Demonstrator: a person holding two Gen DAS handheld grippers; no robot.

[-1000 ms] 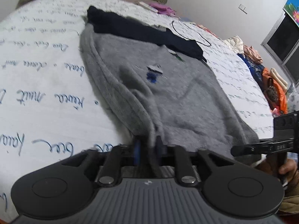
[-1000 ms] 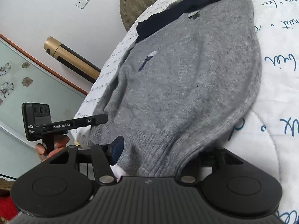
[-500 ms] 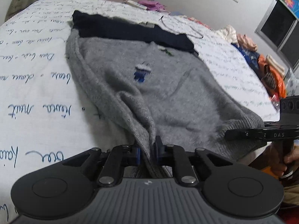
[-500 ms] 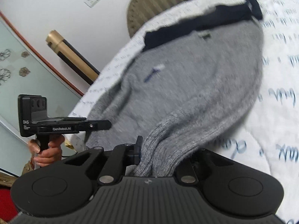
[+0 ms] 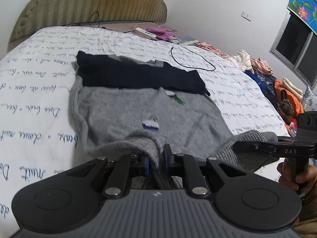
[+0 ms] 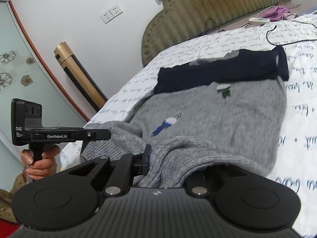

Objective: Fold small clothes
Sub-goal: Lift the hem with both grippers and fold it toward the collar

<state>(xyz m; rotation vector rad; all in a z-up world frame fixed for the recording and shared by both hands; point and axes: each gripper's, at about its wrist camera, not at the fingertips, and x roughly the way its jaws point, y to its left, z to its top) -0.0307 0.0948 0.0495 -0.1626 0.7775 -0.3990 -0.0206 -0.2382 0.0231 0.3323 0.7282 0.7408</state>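
Observation:
A grey knit sweater (image 5: 178, 115) with a dark navy top band (image 5: 138, 75) lies spread on the bed. Small blue-and-white and green motifs mark its front. My left gripper (image 5: 157, 155) is shut on one bottom corner of the sweater's hem and holds it above the bed. In the right wrist view my right gripper (image 6: 166, 162) is shut on the other hem corner of the sweater (image 6: 218, 123); its right finger is buried under the ribbed knit. Each view shows the other gripper (image 5: 273, 147) (image 6: 65, 135) in a hand, with grey knit bunched at its tip.
The bed's white quilt (image 5: 35, 103) carries blue script. A black cable (image 5: 194, 59), a white power strip (image 5: 145, 32) and purple cloth (image 5: 160, 32) lie near the headboard (image 5: 89, 2). Piled clothes (image 5: 277, 91) crowd the right side. A gold-and-black cylinder (image 6: 79, 75) leans against the left wall.
Both grippers closed on the sweater's bottom hem and lifted its two corners off the bed. The hem now bunches upward and both views take in more of the headboard.

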